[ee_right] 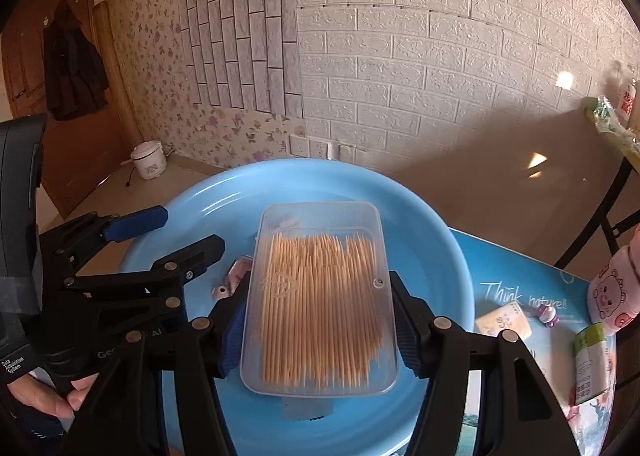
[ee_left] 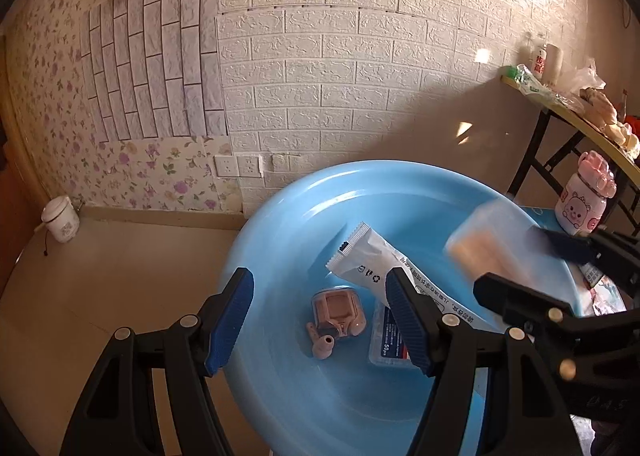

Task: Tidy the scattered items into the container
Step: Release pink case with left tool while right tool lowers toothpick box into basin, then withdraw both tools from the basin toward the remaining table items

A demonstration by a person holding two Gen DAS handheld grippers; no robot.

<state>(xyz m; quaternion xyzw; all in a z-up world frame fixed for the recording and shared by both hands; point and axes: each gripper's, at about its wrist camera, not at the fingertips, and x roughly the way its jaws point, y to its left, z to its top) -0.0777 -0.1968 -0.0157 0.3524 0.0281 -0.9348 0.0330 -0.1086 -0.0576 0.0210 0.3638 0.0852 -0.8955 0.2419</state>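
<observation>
A round blue basin [ee_left: 360, 170] [ee_right: 320, 167] holds a white sachet [ee_left: 380, 256], a pink earbud case [ee_left: 336, 308] and a small clear box with a blue label [ee_left: 386, 340]. My left gripper [ee_left: 320, 276] [ee_right: 188, 228] hangs open over the basin's left half with nothing between its fingers. My right gripper [ee_right: 320, 276] [ee_left: 512, 256] is over the basin's right side. A clear box of toothpicks [ee_right: 320, 296] lies flat between its fingers, which stand just wider than the box. In the left wrist view the toothpick box [ee_left: 492, 244] is blurred while the fingers look sharp.
On the blue mat right of the basin lie a yellowish packet [ee_right: 504, 320], a small toy [ee_right: 546, 314], a green-and-white carton [ee_right: 592, 364] and a pink bear bottle [ee_left: 586, 200]. A cluttered folding table [ee_left: 560, 106] stands at the right. A white cooker [ee_left: 60, 218] sits on the floor.
</observation>
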